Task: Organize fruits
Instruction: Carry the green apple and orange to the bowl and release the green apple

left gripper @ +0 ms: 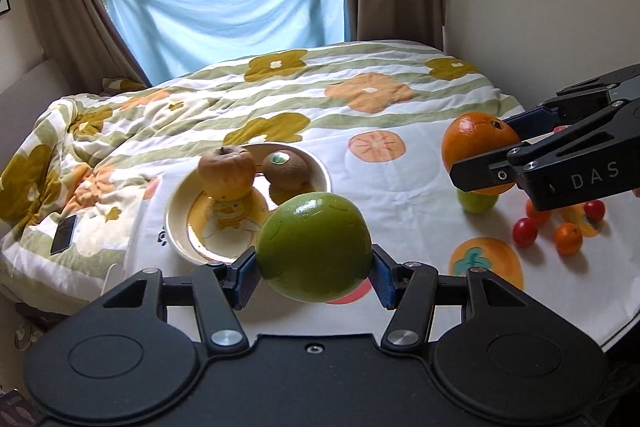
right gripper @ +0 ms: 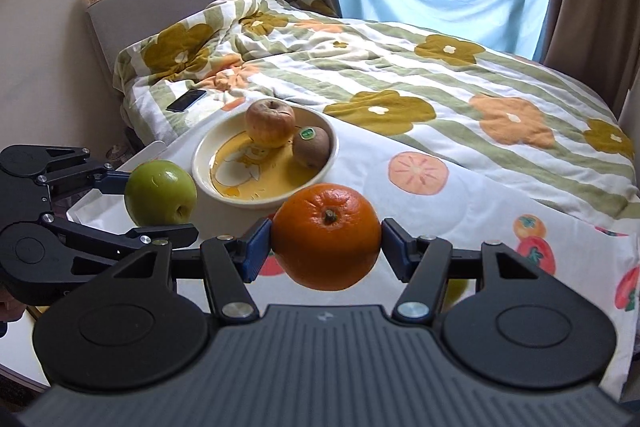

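Left gripper (left gripper: pixel 314 267): its blue pads are closed on the sides of a green apple (left gripper: pixel 313 246), which is held clear above the white printed cloth (left gripper: pixel 420 187), just short of the near rim of the bowl (left gripper: pixel 176 223).
Right gripper (right gripper: pixel 326 245): its pads are clamped on an orange (right gripper: pixel 326 236), also lifted off the cloth; in the left wrist view the same orange hangs above a second, smaller green fruit (left gripper: pixel 477 202) lying on the cloth.
Bowl: cream, with a yellow picture inside; it sits on the cloth near the cloth's far left edge, where the cloth meets the flowered quilt (left gripper: pixel 360 83).
Already in the bowl: a wrinkled reddish-yellow apple (left gripper: pixel 227 169) and a kiwi (left gripper: pixel 286 169) with a green sticker, close beside each other at the far side.
Still loose: near the cloth's right edge lie cherry tomatoes (left gripper: pixel 525 231) and a small orange fruit (left gripper: pixel 568 238), plus the small green fruit; some are partly hidden behind the right gripper.
Progress, as a judgement: roughly the middle. Two fruits are placed, two are in the air and look bound for the bowl, and several small ones remain on the cloth.
Room left: the near half of the bowl is bare, enough for the apple; whether the orange also fits is uncertain.
Bystander: a dark phone (left gripper: pixel 64 234) lies on the quilt to the left, apart from the fruit.
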`<state>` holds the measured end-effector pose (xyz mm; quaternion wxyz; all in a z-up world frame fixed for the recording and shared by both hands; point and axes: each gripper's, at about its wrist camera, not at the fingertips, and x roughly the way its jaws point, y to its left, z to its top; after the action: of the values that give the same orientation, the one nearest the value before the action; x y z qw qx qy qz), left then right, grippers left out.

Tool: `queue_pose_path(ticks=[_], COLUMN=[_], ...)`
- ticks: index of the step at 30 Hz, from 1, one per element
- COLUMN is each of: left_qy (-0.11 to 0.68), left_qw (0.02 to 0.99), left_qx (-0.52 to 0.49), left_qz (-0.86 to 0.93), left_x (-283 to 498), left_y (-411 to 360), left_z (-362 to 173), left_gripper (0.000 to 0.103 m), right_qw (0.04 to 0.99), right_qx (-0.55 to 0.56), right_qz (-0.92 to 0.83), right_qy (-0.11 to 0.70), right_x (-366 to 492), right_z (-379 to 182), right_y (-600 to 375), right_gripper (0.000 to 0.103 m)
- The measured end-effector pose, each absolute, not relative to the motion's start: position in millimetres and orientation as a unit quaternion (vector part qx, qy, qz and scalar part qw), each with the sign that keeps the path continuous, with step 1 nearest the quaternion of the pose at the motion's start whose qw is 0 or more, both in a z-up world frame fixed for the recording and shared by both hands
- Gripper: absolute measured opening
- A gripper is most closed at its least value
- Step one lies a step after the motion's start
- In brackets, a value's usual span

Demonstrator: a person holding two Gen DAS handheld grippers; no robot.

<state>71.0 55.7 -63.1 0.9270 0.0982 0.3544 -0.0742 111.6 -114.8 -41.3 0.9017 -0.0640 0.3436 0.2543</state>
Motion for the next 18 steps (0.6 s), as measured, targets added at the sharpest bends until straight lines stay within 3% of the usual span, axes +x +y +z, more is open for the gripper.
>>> queue_pose_path(ticks=[18], left_qy=[0.371], left_qw=[0.916], left_qx=[0.125], left_qz=[-0.091], left_x=[176.0], left_y=[142.0], left_z=[-100.5], left_gripper=[0.061], right_qw=[0.895], right_qx=[-0.060], right_qz=[0.235], right_qy=[0.374], right_x=[193.9], right_z=[-88.8], right_y=[-7.7], right_gripper=[0.074])
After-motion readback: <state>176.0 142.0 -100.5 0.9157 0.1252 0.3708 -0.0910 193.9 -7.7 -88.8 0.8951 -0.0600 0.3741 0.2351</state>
